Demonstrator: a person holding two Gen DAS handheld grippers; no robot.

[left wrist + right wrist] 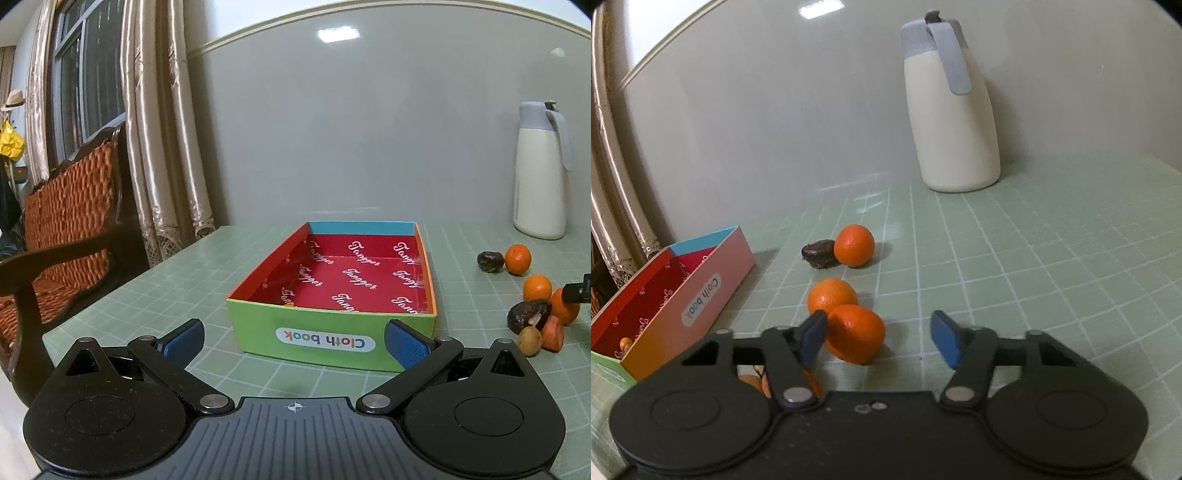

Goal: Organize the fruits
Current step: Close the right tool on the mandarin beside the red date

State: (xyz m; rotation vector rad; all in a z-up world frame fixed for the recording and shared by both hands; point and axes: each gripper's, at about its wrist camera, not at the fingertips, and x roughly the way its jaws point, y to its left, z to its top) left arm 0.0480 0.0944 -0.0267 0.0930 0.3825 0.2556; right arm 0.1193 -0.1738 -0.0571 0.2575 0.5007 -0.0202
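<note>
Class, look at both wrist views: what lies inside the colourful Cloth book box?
Inside the box one small orange fruit sits against the near green wall; the rest of the visible red floor is bare. That near wall hides the floor strip just behind it, so more could lie there.

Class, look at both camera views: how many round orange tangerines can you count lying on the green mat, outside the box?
3. The far tangerine touches a dark fruit; the middle tangerine lies nearer; the nearest tangerine sits between the right gripper's fingers. Others may hide behind the gripper.

Black tongs (pixel 293 341) with blue pads (pixel 404 341) and silver rivets.
</note>
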